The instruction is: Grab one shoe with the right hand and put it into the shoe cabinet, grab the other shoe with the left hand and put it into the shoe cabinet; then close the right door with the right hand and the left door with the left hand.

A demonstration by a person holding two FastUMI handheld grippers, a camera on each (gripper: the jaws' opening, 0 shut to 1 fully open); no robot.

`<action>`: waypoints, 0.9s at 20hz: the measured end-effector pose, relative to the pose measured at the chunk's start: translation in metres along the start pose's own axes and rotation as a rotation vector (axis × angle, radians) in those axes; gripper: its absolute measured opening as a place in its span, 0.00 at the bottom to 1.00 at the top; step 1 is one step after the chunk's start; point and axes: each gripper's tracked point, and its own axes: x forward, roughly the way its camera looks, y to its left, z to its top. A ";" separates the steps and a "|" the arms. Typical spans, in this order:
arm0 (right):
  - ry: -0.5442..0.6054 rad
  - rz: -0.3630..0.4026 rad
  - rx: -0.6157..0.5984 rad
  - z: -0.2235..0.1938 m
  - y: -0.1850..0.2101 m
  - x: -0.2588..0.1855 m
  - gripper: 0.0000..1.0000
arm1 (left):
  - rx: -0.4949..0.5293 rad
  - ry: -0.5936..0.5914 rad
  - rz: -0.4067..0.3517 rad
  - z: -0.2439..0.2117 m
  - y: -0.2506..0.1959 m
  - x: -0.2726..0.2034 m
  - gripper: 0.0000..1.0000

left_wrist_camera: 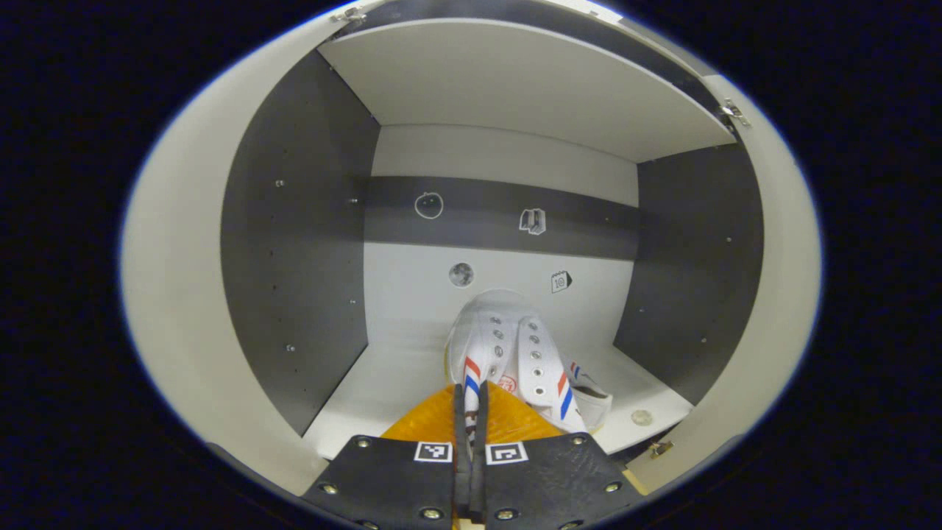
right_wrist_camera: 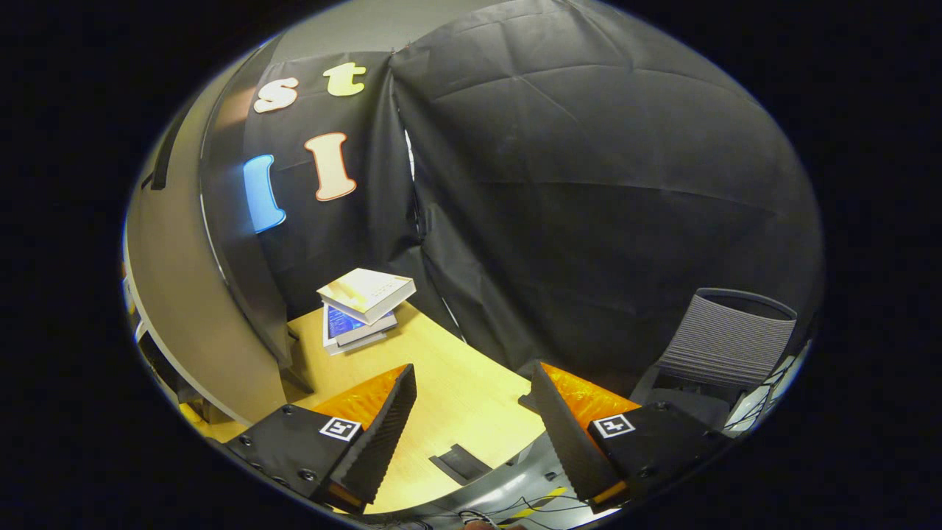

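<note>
**Status: L gripper at cabinet w/ shoe, R gripper idle over table**

Surface/room: In the left gripper view I face into the shoe cabinet [left_wrist_camera: 294, 243]: dark side walls, pale floor and back panel w/ a dark band across it, one pale shelf [left_wrist_camera: 515, 88] overhead. Both doors stand swung out, left door [left_wrist_camera: 176, 294] and right door [left_wrist_camera: 780, 280]. In the right gripper view I see a light wood table [right_wrist_camera: 456, 390] against the booth's black cloth wall, w/ a grey chair [right_wrist_camera: 721, 338] past its right edge.

Count: 2 white shoes w/ red-blue stripes. Shoe 1 [left_wrist_camera: 508, 346] sits in the L gripper [left_wrist_camera: 471, 412], whose fingers are pressed together pinching its collar; toe points to the back panel. I cannot tell whether its sole touches the cabinet floor. Shoe 2 [left_wrist_camera: 589, 397] lies on the cabinet floor just beside it, toward the front right corner. 4 small stickers on the back panel. 1 stack of books [right_wrist_camera: 364, 305] at the table's far edge.

R gripper [right_wrist_camera: 471, 405]: fingers spread wide, holding nothing, above the table.
</note>
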 end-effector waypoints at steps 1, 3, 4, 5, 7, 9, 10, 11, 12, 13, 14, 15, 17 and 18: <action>-0.002 -0.016 0.014 0.001 -0.003 -0.001 0.99 | 0.003 0.010 0.002 0.000 0.000 -0.001 0.00; -0.001 -0.045 0.040 0.001 -0.009 -0.001 0.99 | 0.025 0.032 0.008 -0.001 0.001 -0.001 0.01; 0.000 -0.057 0.047 0.001 -0.012 -0.001 0.99 | 0.038 0.043 0.009 -0.001 0.000 0.000 0.01; -0.001 -0.066 0.046 0.001 -0.014 0.000 0.99 | 0.041 0.053 0.013 -0.003 0.000 0.001 0.00; 0.004 -0.081 0.035 0.000 -0.018 0.003 0.99 | 0.024 0.078 0.016 -0.009 -0.002 0.004 0.00; 0.002 -0.092 0.036 0.002 -0.020 0.005 0.99 | -0.002 0.100 0.019 -0.018 -0.002 0.008 0.00; 0.000 -0.094 0.040 0.004 -0.021 0.005 0.99 | -0.011 0.106 0.020 -0.020 -0.002 0.010 0.00; -0.002 -0.095 0.042 0.005 -0.020 0.005 0.99 | -0.014 0.110 0.020 -0.022 -0.002 0.013 0.01; -0.003 -0.094 0.042 0.005 -0.020 0.006 0.99 | -0.009 0.114 0.015 -0.022 -0.002 0.015 0.01; -0.001 -0.092 0.038 0.004 -0.019 0.007 0.99 | 0.000 0.118 0.012 -0.024 -0.003 0.014 0.01; 0.001 -0.086 0.034 0.003 -0.018 0.008 0.99 | 0.008 0.118 0.011 -0.024 -0.003 0.014 0.01; 0.002 -0.076 0.029 0.004 -0.014 0.009 0.99 | 0.021 0.121 0.012 -0.024 -0.002 0.015 0.02; 0.001 -0.057 0.020 0.006 -0.008 0.012 0.99 | 0.029 0.116 0.002 -0.023 -0.006 0.011 0.03; -0.001 -0.049 0.016 0.007 -0.007 0.013 0.99 | 0.028 0.084 0.000 -0.015 -0.007 0.007 0.03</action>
